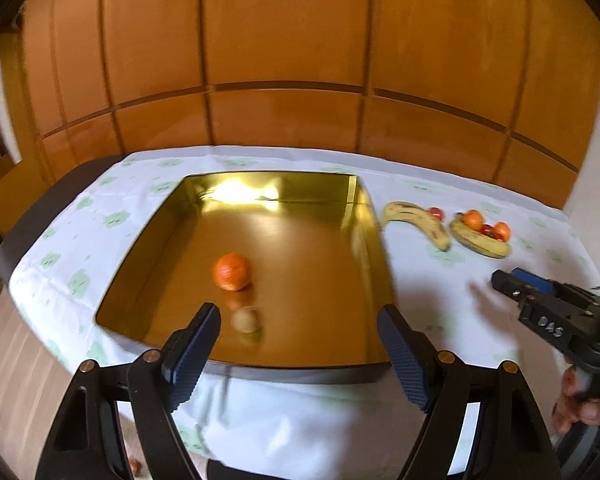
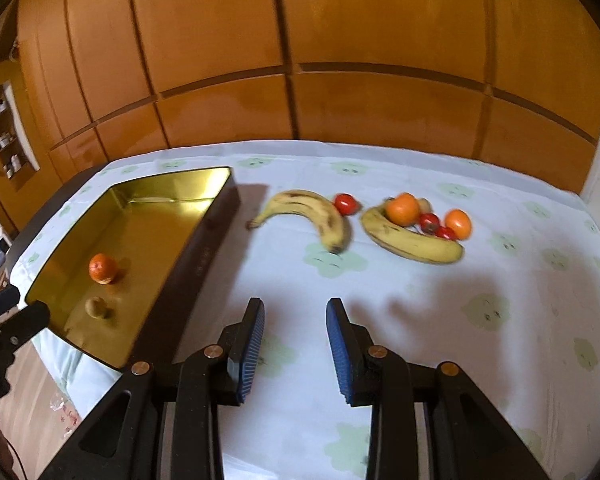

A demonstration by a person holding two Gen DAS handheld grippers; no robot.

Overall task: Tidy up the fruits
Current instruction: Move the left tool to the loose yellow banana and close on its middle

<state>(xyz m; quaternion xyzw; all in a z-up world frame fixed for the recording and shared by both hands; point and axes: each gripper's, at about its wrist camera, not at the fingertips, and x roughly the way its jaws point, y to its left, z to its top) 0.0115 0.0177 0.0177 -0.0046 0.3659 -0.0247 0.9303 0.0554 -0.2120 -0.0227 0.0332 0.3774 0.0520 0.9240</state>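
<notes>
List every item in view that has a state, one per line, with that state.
Gold tray: open-topped, holding two fruits.
Orange in tray: resting on tray floor.
Kiwi: resting on tray floor, near the orange.
Left banana: on tablecloth, outside tray.
Right banana: on tablecloth, small fruits against it.
Left gripper: fingers wide apart, empty.
Right gripper: fingers narrowly apart, empty.

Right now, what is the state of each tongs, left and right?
Left tongs: open wide, holding nothing.
Right tongs: open, narrower gap, holding nothing.
</notes>
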